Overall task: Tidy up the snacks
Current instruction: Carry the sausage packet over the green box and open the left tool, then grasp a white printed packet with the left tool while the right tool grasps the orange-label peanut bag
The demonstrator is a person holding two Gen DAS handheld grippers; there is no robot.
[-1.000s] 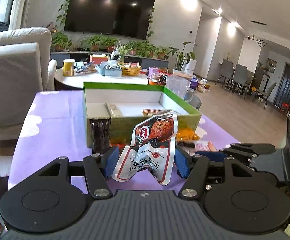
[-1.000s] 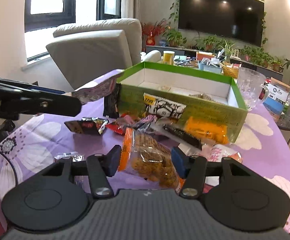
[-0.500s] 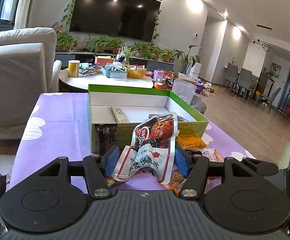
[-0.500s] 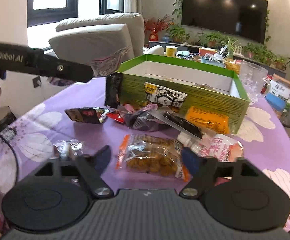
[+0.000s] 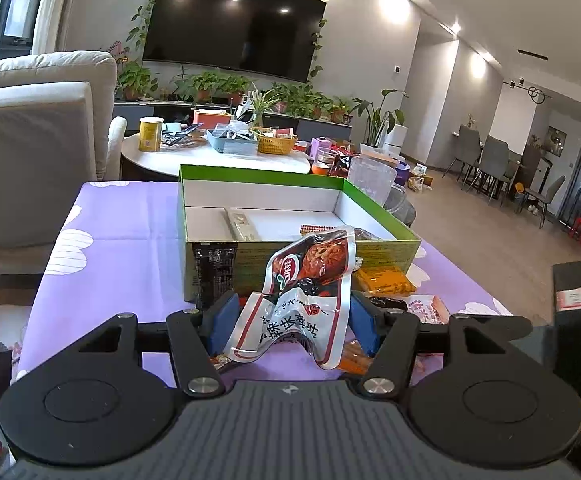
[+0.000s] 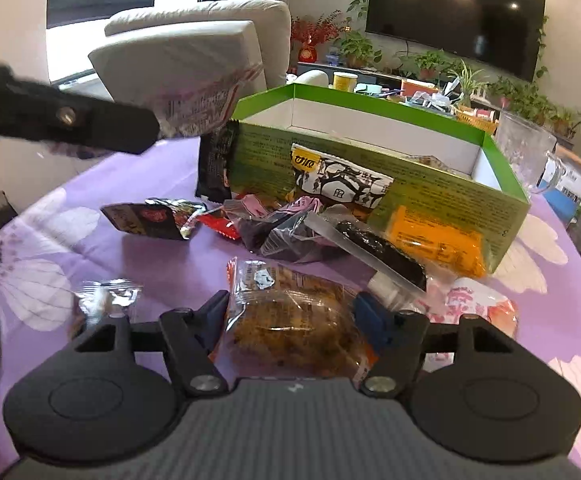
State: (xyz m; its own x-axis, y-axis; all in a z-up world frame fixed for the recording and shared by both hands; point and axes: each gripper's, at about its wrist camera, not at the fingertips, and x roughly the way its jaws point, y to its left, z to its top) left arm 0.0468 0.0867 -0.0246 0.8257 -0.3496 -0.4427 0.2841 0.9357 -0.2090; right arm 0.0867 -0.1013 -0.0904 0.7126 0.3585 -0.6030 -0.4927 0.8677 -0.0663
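Closing jaws of the right gripper (image 6: 290,312) are now squeezed on the crumbly snack bag (image 6: 290,320) at lower middle. A red-and-white packet (image 5: 306,292) is held tight by the left gripper (image 5: 290,320). Next, lifting into the green box (image 6: 370,152) is likely needed.

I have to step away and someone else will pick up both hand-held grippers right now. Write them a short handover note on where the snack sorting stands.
Left hand-held gripper: shut on a red-and-white pouch, held up in front of the green box.
Right hand-held gripper: jaws have just been closing on the clear bag of brown snacks, low over the purple cloth.
Done: a few packets already lie in the box.
Left: drop both held packs in the box, then clear the pile at its front wall: orange pack, dark bar, black-and-white pack, pink pack, foil sweets.
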